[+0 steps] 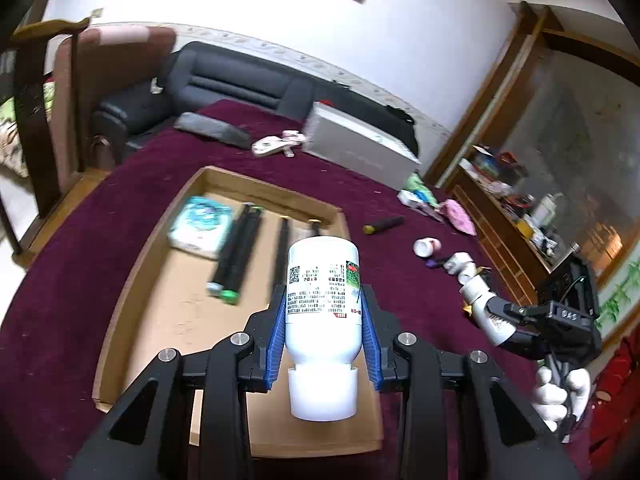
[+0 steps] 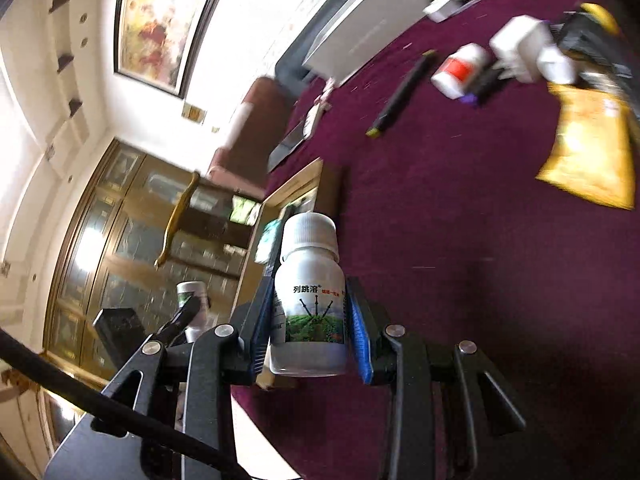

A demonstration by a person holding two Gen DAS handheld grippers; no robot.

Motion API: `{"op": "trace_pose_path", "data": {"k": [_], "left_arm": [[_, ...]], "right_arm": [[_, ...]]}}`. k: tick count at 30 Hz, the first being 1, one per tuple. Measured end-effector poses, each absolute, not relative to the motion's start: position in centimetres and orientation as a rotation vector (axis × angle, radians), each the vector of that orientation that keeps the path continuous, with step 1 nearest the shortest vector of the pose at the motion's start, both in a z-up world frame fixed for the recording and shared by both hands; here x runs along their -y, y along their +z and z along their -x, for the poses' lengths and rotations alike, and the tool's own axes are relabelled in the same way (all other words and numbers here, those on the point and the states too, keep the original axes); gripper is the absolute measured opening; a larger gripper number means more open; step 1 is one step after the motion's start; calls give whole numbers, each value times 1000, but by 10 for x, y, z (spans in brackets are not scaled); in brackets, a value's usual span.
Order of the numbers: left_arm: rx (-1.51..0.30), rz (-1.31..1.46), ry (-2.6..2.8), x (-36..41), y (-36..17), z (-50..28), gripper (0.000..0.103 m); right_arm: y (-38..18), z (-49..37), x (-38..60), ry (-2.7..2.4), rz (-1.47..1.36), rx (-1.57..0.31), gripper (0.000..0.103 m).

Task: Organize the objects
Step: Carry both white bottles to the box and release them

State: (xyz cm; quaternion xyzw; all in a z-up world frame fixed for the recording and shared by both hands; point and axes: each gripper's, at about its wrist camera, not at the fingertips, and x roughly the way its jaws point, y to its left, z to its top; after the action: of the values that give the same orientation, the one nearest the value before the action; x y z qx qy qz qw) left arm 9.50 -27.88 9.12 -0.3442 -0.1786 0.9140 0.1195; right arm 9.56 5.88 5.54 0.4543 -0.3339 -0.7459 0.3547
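Note:
My left gripper [image 1: 323,312] is shut on a tall white bottle [image 1: 323,280] with a printed label, held cap toward the camera above the flat cardboard tray [image 1: 132,280]. The tray holds a white tissue pack [image 1: 200,226] and black marker-like sticks [image 1: 236,256]. My right gripper [image 2: 310,320] is shut on a small white bottle [image 2: 308,300] with a green field label, cap pointing away, held above the maroon cloth. The right gripper with its bottle also shows in the left wrist view [image 1: 492,320], right of the tray.
On the maroon cloth [image 2: 440,220] lie a black marker [image 1: 384,225], a small white and red bottle [image 1: 426,247], white adapters [image 2: 528,52], a yellow packet [image 2: 588,152], a grey box [image 1: 360,144] and pink items. A dark sofa [image 1: 240,84] stands behind.

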Motion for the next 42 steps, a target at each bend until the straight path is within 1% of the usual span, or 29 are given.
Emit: {"op": "trace_pose_path", "data": {"k": [6, 16, 19, 21, 27, 32, 35, 37, 39, 42], "left_arm": [[540, 1061, 2685, 311, 68, -82, 29], [368, 1265, 2658, 314, 37, -52, 29], [352, 1331, 2650, 321, 28, -47, 29], [333, 1367, 2662, 325, 24, -45, 29], [323, 1358, 2678, 332, 28, -42, 29], [399, 1334, 2676, 339, 30, -41, 30], [476, 1289, 2680, 348, 36, -47, 31], [508, 1252, 2698, 353, 42, -50, 34], [533, 1211, 2715, 357, 51, -55, 40], [572, 1145, 2730, 360, 61, -61, 41]], "right_arm": [[53, -77, 9, -1872, -1260, 749, 33], [50, -71, 85, -1891, -1360, 567, 33], [48, -70, 104, -1897, -1379, 525, 33], [47, -69, 115, -1901, -1392, 489, 33], [36, -67, 146, -1916, -1445, 382, 33], [30, -64, 157, -1921, -1467, 357, 33], [28, -63, 157, -1928, -1476, 349, 33], [26, -65, 160, -1926, -1476, 328, 33], [24, -68, 164, -1926, -1473, 291, 33], [20, -72, 175, -1925, -1478, 253, 33]]}}
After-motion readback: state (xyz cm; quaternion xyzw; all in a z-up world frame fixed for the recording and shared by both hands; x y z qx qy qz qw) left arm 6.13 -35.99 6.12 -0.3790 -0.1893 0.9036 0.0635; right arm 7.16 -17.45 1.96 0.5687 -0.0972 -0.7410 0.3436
